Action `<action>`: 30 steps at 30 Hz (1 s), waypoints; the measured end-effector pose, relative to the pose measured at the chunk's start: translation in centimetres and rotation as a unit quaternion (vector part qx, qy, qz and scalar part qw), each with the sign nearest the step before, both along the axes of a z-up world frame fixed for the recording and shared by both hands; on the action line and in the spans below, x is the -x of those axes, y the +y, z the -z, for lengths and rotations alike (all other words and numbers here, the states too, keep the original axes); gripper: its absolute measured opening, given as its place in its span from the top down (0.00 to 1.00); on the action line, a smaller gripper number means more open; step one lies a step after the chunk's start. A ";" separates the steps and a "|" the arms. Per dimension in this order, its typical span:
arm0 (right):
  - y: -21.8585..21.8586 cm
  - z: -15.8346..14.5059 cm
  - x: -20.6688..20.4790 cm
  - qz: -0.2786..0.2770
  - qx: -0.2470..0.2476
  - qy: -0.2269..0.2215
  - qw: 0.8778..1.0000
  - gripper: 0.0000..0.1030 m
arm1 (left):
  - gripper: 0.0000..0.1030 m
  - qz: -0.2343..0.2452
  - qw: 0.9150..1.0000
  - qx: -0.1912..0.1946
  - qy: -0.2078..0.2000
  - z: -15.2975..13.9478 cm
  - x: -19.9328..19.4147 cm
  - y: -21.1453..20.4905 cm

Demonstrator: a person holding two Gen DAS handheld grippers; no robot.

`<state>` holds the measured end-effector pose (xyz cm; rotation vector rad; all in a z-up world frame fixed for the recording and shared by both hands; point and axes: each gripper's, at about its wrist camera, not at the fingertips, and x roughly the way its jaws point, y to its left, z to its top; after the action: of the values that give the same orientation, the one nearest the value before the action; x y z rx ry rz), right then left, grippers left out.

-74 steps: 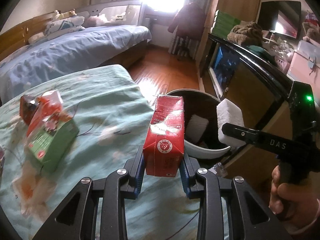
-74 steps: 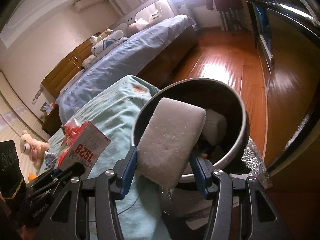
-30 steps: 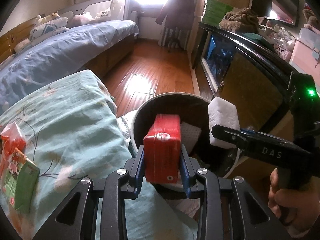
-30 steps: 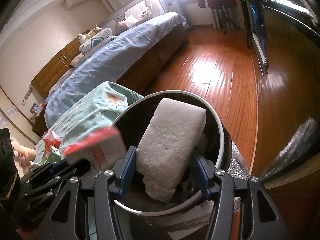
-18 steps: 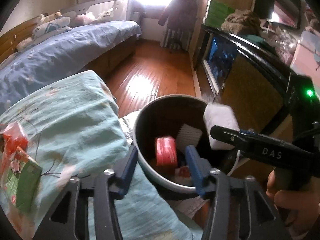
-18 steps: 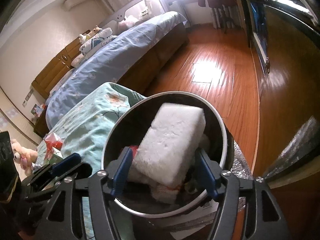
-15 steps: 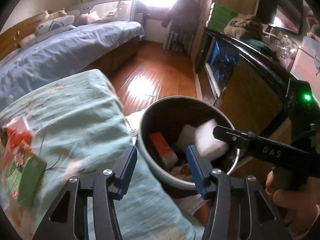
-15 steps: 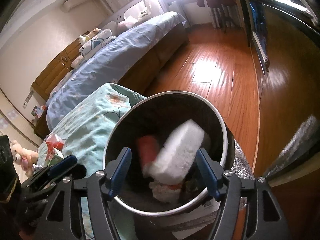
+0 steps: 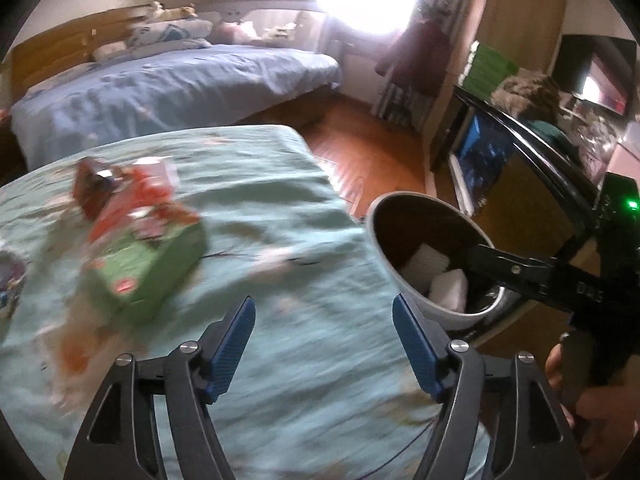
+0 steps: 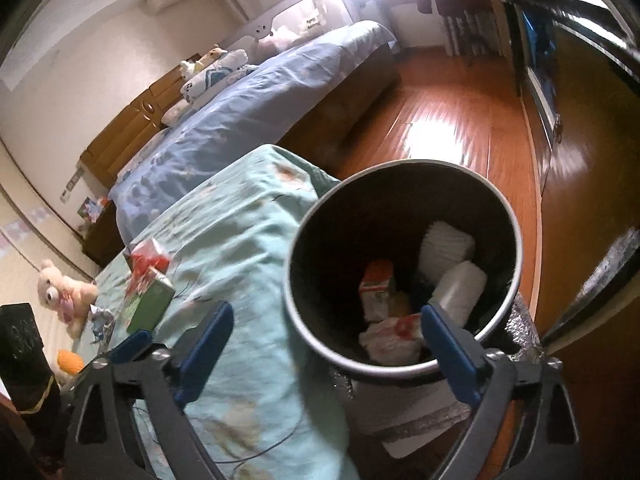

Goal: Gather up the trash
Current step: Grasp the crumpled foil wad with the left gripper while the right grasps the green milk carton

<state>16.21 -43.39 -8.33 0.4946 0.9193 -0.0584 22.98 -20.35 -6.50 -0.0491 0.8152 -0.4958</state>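
Both grippers, the left gripper [image 9: 322, 336] and right gripper [image 10: 324, 340], are being held with jaws just opened wide and empty, since the red carton [image 10: 376, 288] and white foam block [image 10: 460, 290] are lying in the bin [image 10: 304, 240], while the green carton [image 9: 148, 264] is waiting on the tabletop [image 9: 304, 280].
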 end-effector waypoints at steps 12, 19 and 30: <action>8.5 -0.8 -0.3 -0.061 0.027 -0.021 0.998 0.00 | 0.24 -0.110 0.994 -0.007 0.009 -0.6 2.4 9.3; 12.8 0.4 -1.0 -0.086 -0.024 -0.024 0.996 0.01 | 0.24 -0.192 0.981 -0.035 -0.015 -0.8 3.9 13.9; 20.0 1.3 -3.8 -0.136 -0.025 -0.010 0.990 0.02 | 0.23 -0.235 0.970 -0.065 0.013 1.0 4.0 19.2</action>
<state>20.02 -23.39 -9.59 0.4116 0.9641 0.2176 18.95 -1.18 -7.54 -0.1240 0.8282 0.0074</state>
